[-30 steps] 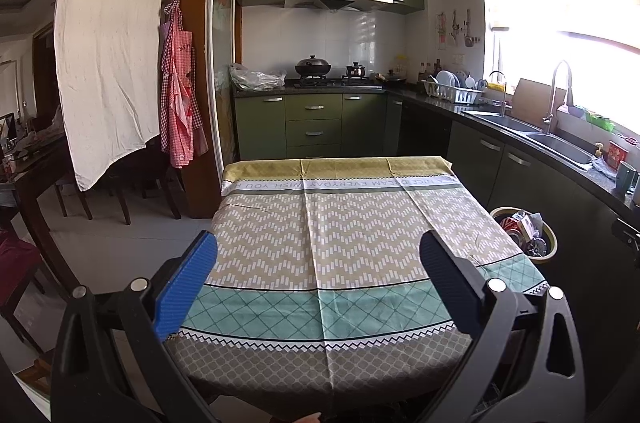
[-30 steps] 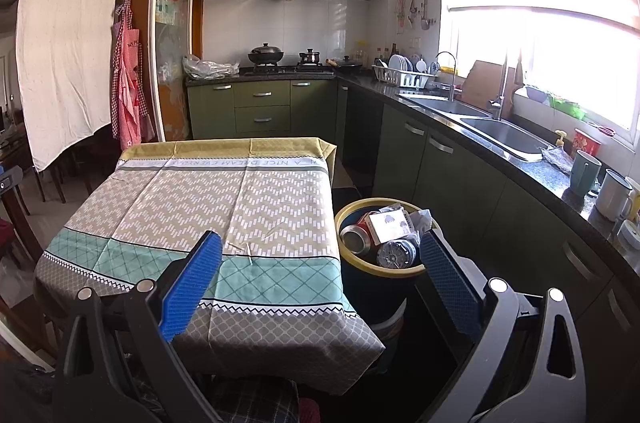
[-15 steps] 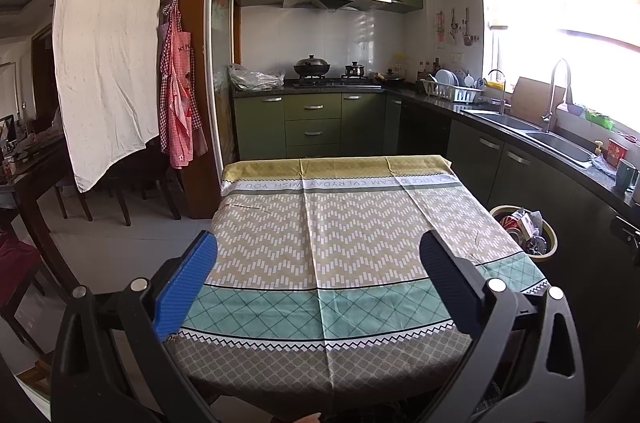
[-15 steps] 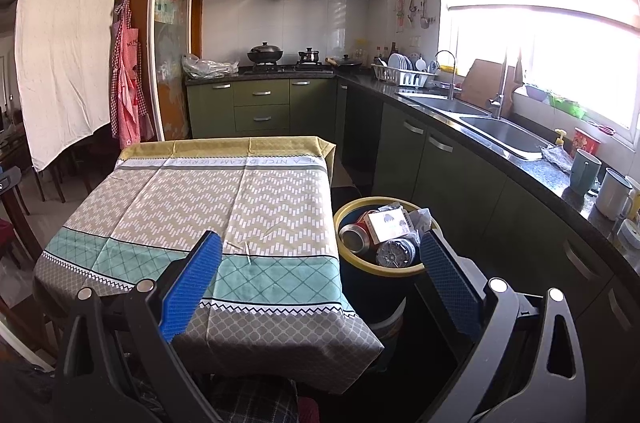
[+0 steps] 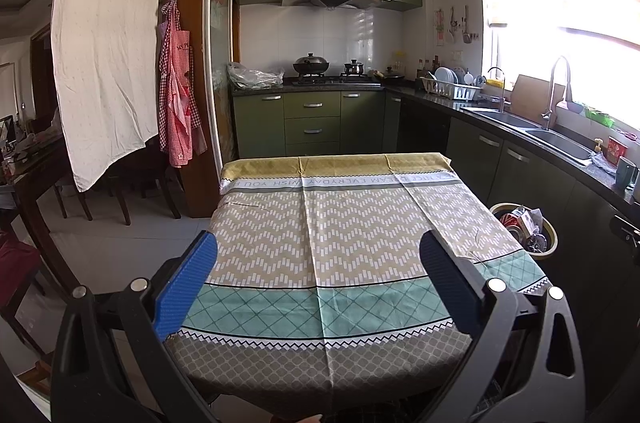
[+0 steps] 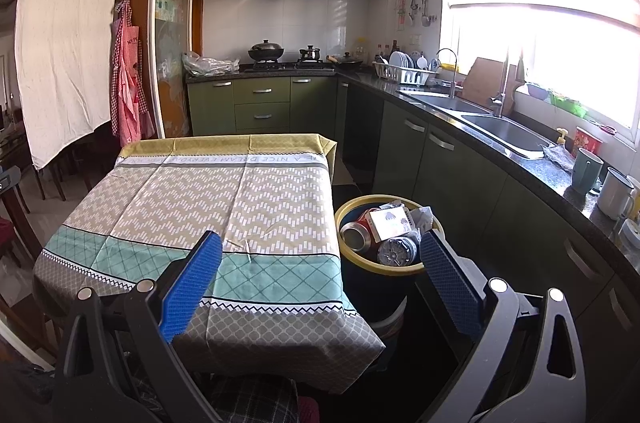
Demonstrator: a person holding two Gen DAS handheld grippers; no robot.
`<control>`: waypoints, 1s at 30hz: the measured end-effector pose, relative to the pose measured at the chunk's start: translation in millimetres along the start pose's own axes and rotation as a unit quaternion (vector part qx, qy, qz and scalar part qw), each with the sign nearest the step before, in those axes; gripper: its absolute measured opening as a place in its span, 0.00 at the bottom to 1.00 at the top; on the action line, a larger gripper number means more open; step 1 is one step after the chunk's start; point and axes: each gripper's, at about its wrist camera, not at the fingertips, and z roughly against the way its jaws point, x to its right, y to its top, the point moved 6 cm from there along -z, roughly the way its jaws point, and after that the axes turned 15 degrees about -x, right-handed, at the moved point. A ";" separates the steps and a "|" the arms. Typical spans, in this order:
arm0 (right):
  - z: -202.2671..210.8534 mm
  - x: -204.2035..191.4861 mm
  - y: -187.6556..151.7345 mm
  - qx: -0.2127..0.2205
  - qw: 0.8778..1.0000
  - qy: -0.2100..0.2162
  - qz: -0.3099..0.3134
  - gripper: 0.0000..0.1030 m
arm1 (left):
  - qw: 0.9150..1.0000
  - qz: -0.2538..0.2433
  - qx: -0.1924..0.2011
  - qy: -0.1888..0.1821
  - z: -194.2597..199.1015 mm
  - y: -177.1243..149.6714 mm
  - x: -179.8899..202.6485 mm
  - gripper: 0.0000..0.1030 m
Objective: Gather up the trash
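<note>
Beside the table's right edge, on the floor, I see the trash bin [image 6: 384, 265] with its yellow rim, already holding a red can [image 6: 357, 231], a small carton [image 6: 390, 223] and a crushed bottle [image 6: 396, 250]. My right gripper [image 6: 320, 273] is spread wide and holds nothing; its right finger sits just in front of the bin, its left finger over the tablecloth [image 6: 224, 199]. My left gripper [image 5: 318, 273] is equally wide apart and empty, held level over the near end of the cloth-covered table [image 5: 320, 223], with the bin [image 5: 524, 231] off to its right.
</note>
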 end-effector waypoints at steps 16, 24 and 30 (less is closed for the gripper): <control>-2.1 -1.6 0.1 -0.004 1.000 -0.001 0.001 0.95 | 1.000 -0.002 -0.001 -0.002 -0.8 -1.3 0.4 0.94; -2.6 -1.9 -0.3 -0.004 1.000 -0.001 0.002 0.95 | 1.000 -0.003 -0.001 -0.001 -0.5 -1.3 0.9 0.94; -2.7 -2.0 -0.5 -0.004 1.000 -0.001 0.001 0.95 | 1.000 -0.002 -0.001 -0.002 -0.4 -1.2 1.1 0.94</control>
